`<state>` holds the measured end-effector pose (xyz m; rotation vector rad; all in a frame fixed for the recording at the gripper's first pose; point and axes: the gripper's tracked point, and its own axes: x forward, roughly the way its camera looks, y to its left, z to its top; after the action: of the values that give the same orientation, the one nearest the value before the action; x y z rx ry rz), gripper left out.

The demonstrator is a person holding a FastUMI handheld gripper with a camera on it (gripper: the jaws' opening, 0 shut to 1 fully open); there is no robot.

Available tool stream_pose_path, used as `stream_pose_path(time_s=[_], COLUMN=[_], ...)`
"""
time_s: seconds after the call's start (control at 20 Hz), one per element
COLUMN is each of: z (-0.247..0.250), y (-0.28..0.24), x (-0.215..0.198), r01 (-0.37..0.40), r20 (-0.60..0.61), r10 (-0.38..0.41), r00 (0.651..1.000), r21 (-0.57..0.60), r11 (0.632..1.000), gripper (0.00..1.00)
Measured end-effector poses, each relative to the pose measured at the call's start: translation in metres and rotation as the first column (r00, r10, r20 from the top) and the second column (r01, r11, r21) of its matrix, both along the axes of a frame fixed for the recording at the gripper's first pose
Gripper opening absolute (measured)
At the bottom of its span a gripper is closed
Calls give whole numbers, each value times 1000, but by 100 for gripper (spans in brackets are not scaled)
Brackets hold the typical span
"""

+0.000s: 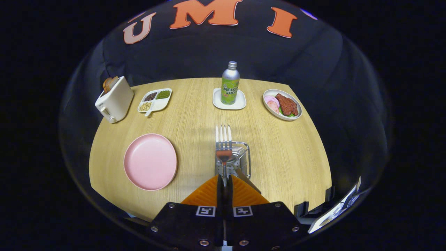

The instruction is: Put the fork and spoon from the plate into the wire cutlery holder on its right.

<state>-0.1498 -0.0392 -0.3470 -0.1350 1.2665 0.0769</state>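
— claw first: what are the fingers doing?
— gripper (pixel 224 181) at lower centre of the frame, fingers (pixel 208 193) pressed nearly together, clenched on the handle of the fork (pixel 223 139). tines point away, above the wire cutlery holder (pixel 246 158).
— and the spoon?
— a spoon-like shape (pixel 237 152) seems to lie inside the holder, hard to be sure.
— plate?
— pink plate (pixel 150 161) left of the holder, bare.
— other containers?
— upper left, toaster (pixel 115 99) with bread in its slot; beside it a divided dish (pixel 155 100) of beans. upper centre, soda bottle (pixel 230 83) on a white square saucer (pixel 240 104). upper right, oval plate (pixel 294 116) of meat.
— surface?
— light wooden table (pixel 285 157), black cloth behind.
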Motion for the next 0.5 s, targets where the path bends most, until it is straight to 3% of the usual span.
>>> stream_pose_path(time_s=[0.2,0.5], z=[-14,-26], y=[-6,-28], x=[-6,0], r01=[-64,-190], r20=[-125,-281], r10=[67,175], r00=[990,944], r21=[27,-25], r11=[998,981], gripper=[4,4])
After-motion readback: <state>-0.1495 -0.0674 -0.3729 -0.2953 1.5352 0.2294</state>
